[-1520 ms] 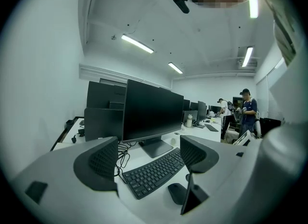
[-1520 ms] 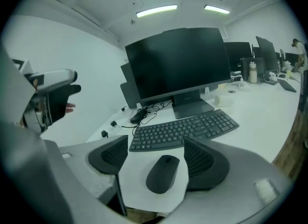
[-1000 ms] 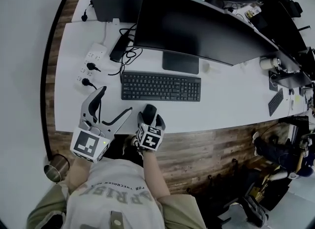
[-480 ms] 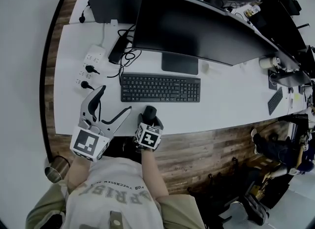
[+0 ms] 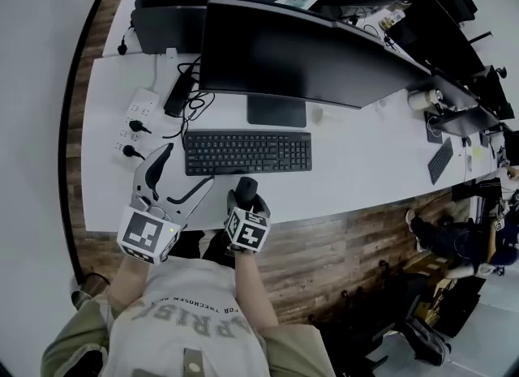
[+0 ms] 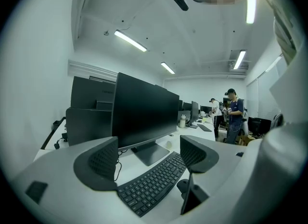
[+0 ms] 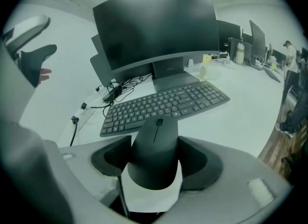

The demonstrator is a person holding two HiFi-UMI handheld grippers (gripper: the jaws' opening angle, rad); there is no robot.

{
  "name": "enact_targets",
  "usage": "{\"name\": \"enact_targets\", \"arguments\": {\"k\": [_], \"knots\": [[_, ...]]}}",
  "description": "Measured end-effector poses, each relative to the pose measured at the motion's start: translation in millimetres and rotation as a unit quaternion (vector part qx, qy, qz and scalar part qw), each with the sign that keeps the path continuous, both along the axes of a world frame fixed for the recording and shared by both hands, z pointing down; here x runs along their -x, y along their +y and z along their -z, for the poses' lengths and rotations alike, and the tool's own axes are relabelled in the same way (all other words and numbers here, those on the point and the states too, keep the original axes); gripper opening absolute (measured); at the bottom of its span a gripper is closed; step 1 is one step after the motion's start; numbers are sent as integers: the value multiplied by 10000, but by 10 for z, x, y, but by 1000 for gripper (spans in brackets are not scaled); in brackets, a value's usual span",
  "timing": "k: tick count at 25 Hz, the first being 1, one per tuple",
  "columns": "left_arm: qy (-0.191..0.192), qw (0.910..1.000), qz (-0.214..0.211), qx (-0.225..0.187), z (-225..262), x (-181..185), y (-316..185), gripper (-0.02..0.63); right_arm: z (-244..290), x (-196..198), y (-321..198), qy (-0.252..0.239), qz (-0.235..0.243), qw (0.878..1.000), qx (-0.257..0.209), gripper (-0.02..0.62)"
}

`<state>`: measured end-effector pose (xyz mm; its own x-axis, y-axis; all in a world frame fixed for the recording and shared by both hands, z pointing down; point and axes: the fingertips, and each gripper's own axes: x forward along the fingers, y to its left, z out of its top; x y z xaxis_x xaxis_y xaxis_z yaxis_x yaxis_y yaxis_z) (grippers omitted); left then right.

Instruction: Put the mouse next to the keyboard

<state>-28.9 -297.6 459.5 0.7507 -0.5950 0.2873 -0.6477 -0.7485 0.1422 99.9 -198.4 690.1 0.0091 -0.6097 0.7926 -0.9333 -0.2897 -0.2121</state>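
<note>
The right tongs (image 5: 246,195) clamp the mouse (image 7: 156,141) just before the keyboard (image 5: 247,152); setting it alongside and letting go is left. The left tongs (image 6: 149,158) gape empty.

the right gripper (image 5: 247,198) has closed its fingers (image 7: 201,159) onto the mouse (image 7: 156,138).

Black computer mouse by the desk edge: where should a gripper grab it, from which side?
Pinch the long flanks of the black computer mouse, coming from its rear: narrow across, domed on top, wheel end facing the black keyboard.
</note>
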Motion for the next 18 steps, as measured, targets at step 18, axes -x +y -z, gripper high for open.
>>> {"name": "enact_targets", "arguments": {"k": [18], "knots": [[-16,9996,-50,-260,104,-1440,153,385,463,-1825,9,194,-294,9970,-690,307]]}}
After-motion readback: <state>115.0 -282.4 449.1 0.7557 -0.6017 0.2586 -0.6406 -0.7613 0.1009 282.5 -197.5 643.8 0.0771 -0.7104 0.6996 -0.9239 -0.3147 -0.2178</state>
